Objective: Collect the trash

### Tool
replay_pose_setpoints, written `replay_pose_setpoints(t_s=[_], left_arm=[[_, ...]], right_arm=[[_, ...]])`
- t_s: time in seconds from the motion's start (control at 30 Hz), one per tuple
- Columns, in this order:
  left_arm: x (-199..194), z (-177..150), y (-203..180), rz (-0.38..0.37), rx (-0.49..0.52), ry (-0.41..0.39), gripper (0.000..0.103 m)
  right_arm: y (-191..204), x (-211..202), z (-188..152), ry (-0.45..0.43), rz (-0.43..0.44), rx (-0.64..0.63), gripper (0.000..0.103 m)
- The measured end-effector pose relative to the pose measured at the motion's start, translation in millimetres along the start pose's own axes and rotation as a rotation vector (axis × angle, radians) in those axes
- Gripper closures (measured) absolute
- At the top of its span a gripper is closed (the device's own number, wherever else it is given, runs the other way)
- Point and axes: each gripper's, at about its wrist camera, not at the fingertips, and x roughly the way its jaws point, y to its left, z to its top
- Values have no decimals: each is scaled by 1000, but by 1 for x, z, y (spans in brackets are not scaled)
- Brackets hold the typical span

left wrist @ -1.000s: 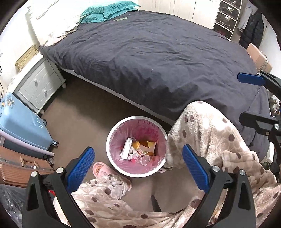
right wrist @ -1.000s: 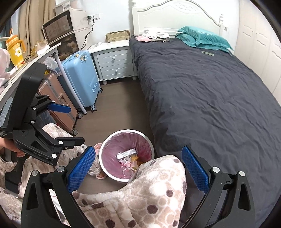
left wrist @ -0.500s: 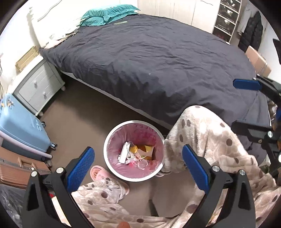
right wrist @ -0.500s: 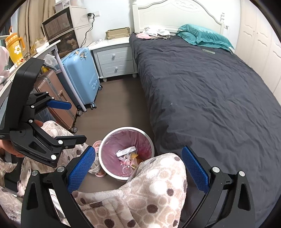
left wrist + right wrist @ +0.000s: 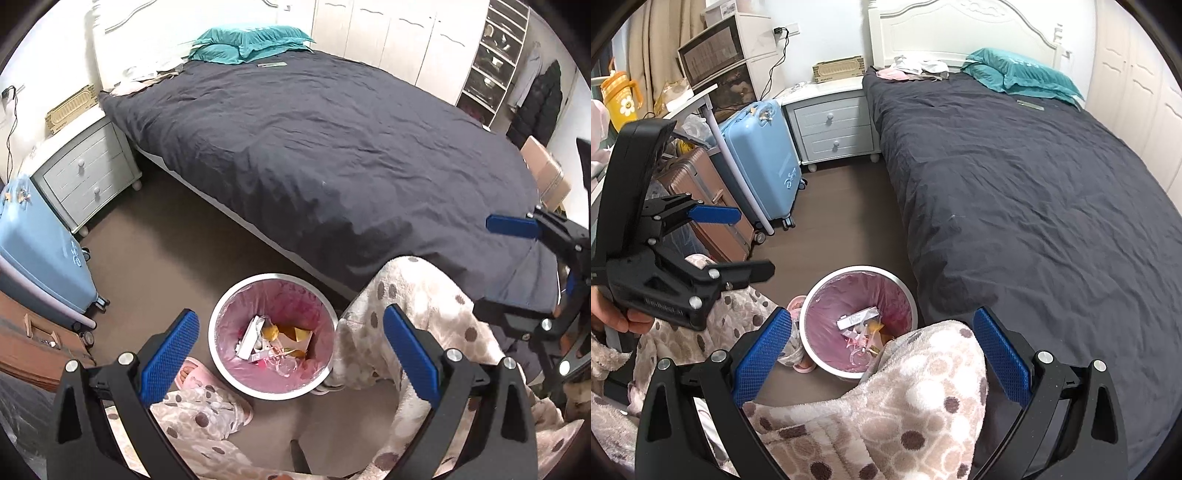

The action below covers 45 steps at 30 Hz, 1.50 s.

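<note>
Beside the near edge of the bed (image 5: pixel 332 155), between the person's knees in spotted pyjamas (image 5: pixel 886 406), stood the bin (image 5: pixel 273 388) with its pink liner (image 5: pixel 295 299). Trash (image 5: pixel 275 341), a white box, yellow paper and clear wrappers, already lay at the bottom, filling it only a little way. Step was hard to call: could have been a pause between drops with more to fetch, or the collecting all done. No loose trash showed on the floor (image 5: pixel 166 258) or bed, so no next target could be picked; any move called for finding a piece first. Clothes by the headboard and a flat item near the teal pillow (image 5: pixel 1019 74) were too small to tell as trash. Left gripper (image 5: pixel 290 354) hung above the bin, jaws spread wide, nothing between them, touching nothing. Right gripper (image 5: pixel 882 354) likewise wide apart and empty, hanging over the right knee and bin.
</note>
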Motion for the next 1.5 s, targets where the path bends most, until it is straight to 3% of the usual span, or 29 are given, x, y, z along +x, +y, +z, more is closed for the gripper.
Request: replay_pose_setpoints(t_s=[0.47,0.73,0.93,1.5], left_arm=[[12,-2,2,44,11,43,5],[13,-4,0,32,20,49,5],[12,-3,4,-33,-25,44,5],[11,-3,0,22,12,42,5]], right_arm=[[-6,3,-2,2,3,28,7],[-3,7,-2,13,8,23,7],[-2,9,-2,20,11,24,7],[-1,11,-3,23,9,27,7]])
